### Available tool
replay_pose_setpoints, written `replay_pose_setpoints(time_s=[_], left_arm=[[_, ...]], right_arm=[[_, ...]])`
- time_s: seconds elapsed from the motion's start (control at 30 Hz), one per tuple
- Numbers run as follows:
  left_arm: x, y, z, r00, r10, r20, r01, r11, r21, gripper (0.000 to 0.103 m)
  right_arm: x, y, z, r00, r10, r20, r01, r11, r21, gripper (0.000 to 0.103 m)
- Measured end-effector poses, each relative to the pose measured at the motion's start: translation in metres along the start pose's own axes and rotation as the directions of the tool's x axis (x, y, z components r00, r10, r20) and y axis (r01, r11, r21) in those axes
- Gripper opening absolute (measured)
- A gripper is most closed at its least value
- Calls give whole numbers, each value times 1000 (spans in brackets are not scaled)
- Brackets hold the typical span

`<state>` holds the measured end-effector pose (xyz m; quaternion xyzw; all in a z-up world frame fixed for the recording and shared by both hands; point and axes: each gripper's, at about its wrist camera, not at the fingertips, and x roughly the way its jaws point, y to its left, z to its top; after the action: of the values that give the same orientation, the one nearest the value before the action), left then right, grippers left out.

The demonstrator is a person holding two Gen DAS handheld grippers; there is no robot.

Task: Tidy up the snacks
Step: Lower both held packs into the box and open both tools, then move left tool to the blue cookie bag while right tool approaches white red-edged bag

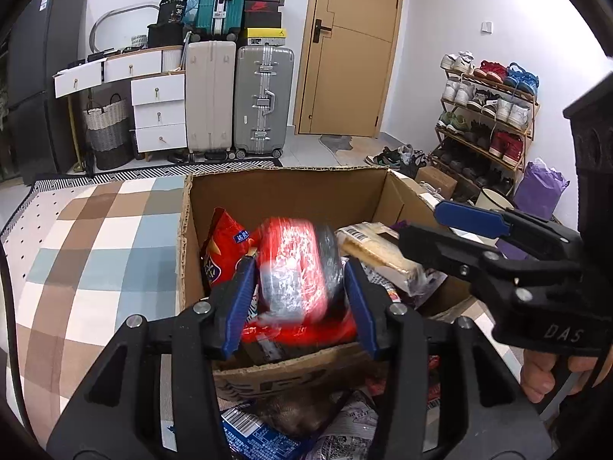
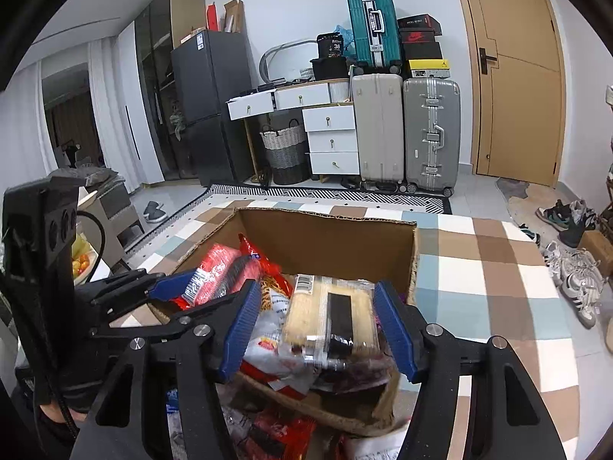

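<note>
cardboard box [image 1: 283, 191] sits open on a checked cloth [image 1: 95, 237] of brown, blue and white squares, its far wall upright, snacks piled inside. left gripper [image 1: 300, 299] reaches over the near rim of the box, blue pads [image 1: 241, 303] on either side of a red and silver wrapped pack [image 1: 295, 268]; the pads look to be touching the wrap on both sides, so it reads as pinched, though the pack is blurred. behind it, against the left wall of the box, a red chip bag [image 1: 224, 245] stands on edge. to the right in the box lies a pale cracker pack [image 1: 379, 249] with a barcode label. right gripper [image 2: 316, 326] is over the right half of the box, fingers [image 2: 394, 329] spread wide around the same cracker pack [image 2: 329, 314], a gap showing on each side, not gripping it. in the right wrist view the left gripper [image 2: 180, 287] shows from the side with the red pack [image 2: 214, 272] held at its tip, above the box's left part. more wrapped snacks [image 1: 260, 433] lie loose on the cloth in front of the box, a blue one and some red ones. beyond: suitcases [image 2: 429, 134], white drawers [image 2: 329, 142], a wooden door [image 1: 345, 46], a shoe rack [image 1: 486, 115].
</note>
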<state>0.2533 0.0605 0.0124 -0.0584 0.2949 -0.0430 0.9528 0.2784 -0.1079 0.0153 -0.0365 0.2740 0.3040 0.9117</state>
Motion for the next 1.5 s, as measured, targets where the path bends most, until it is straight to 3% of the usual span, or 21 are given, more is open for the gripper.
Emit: replay_pose_setpoints(time_s=[0.1, 0.17, 0.23, 0.37, 0.43, 0.7, 1.0, 1.5], left_arm=[[-4, 1, 0, 1000, -20, 4, 20, 1000, -8, 56], [-7, 1, 1, 1000, -23, 10, 23, 1000, -5, 64], [-11, -2, 0, 1000, -8, 19, 8, 1000, -1, 84], [-23, -5, 1, 1000, -8, 23, 9, 1000, -11, 88], [-33, -6, -1, 1000, 6, 25, -6, 1000, -23, 102], [-77, -10, -14, 998, 55, 43, -55, 998, 5, 102], [-118, 8, -44, 995, 103, -11, -103, 994, -24, 102], [-100, 35, -76, 979, 177, -102, -183, 982, -47, 102]], right_arm=[[-11, 0, -4, 1000, -16, 0, 16, 1000, -3, 70], [-21, -4, -9, 1000, -17, 0, 17, 1000, 15, 82], [-32, -7, -14, 1000, -23, 6, 23, 999, 28, 86], [-52, -15, -26, 999, -38, 26, 36, 997, 69, 101], [-59, -19, -29, 999, -39, 28, 37, 996, 82, 102], [-87, -21, -39, 997, -70, 22, 68, 994, 84, 103], [-104, -13, -56, 997, -80, 14, 78, 994, 79, 103], [-85, -23, -88, 988, -125, -95, 133, 988, 76, 103]])
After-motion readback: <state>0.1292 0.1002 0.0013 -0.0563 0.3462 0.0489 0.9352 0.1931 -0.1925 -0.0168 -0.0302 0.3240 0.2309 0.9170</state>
